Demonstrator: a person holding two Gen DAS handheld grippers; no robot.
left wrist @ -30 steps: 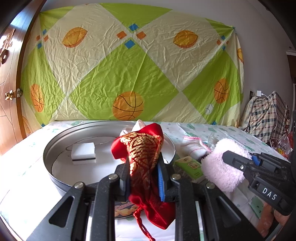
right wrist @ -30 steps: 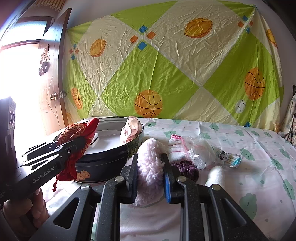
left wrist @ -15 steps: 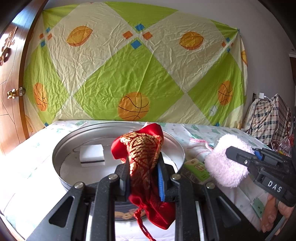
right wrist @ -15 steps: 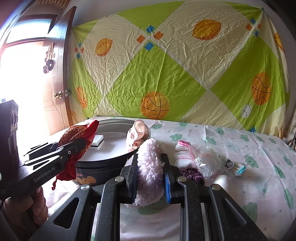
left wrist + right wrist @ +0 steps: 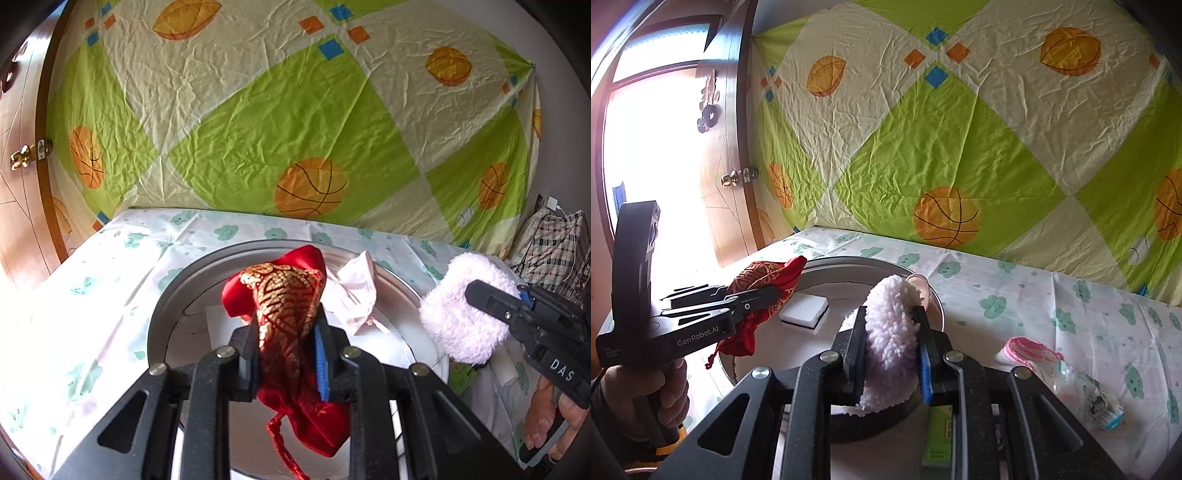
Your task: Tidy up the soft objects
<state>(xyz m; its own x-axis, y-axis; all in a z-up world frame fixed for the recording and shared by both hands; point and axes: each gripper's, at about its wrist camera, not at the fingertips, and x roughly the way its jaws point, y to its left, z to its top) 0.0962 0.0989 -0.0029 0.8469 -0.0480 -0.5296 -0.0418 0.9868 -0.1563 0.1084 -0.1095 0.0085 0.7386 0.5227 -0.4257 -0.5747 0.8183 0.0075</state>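
We have a red and gold drawstring pouch pinched between the jaws of our left gripper, which are closed onto its cloth; the pouch hangs above the round metal tin, its cord dangling at the near side. Our right gripper has its jaws clamped on a fluffy pale pink pad, held over the tin's right rim. From the left wrist view that pad sits just right of the tin. Inside the tin lie a white sponge with a dark layer and, against the far right wall, a pale pink cloth. The tin stands on a table covered by a cloud-print sheet. On the right of it lie a pink and white striped sock, a clear plastic wrapper and, near us, a small green box.
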